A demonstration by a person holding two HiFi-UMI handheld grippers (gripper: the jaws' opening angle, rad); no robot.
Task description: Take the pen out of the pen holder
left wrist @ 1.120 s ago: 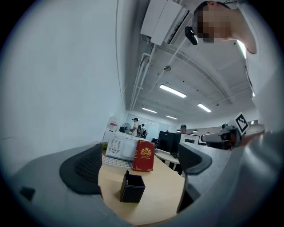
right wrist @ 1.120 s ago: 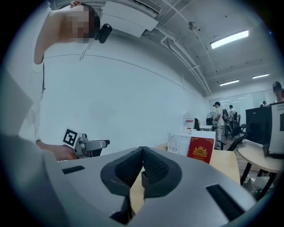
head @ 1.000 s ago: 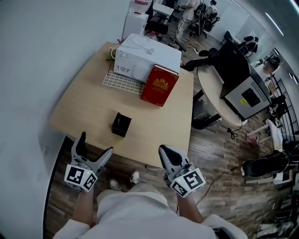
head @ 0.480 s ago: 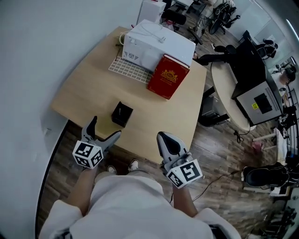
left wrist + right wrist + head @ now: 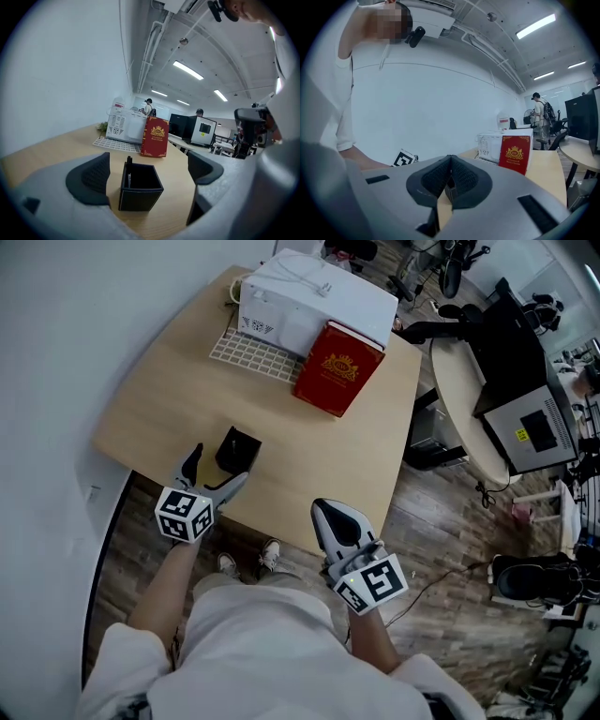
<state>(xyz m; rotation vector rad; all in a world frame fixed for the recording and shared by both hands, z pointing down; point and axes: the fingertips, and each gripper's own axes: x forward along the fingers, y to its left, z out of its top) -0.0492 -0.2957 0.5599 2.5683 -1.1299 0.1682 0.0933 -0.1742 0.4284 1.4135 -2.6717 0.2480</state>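
Observation:
A black square pen holder (image 5: 237, 449) stands near the front edge of the wooden table (image 5: 178, 390). In the left gripper view the pen holder (image 5: 139, 188) has a dark pen (image 5: 129, 165) sticking up at its left inner wall. My left gripper (image 5: 217, 472) is open, and its fingers (image 5: 92, 180) flank the holder without touching it. My right gripper (image 5: 337, 523) hovers at the table's front edge, off to the right of the holder, its jaws shut on nothing. In the right gripper view those pads (image 5: 461, 177) press together.
A red book (image 5: 338, 368) leans against a white appliance (image 5: 314, 298) at the table's far side, with a white grid mat (image 5: 251, 356) beside them. A round table (image 5: 459, 399) with a black monitor (image 5: 520, 352) stands to the right. The wall runs along the left.
My left gripper has moved forward over the table edge until its open jaws flank the pen holder. The right gripper has stayed about where it was, still shut.

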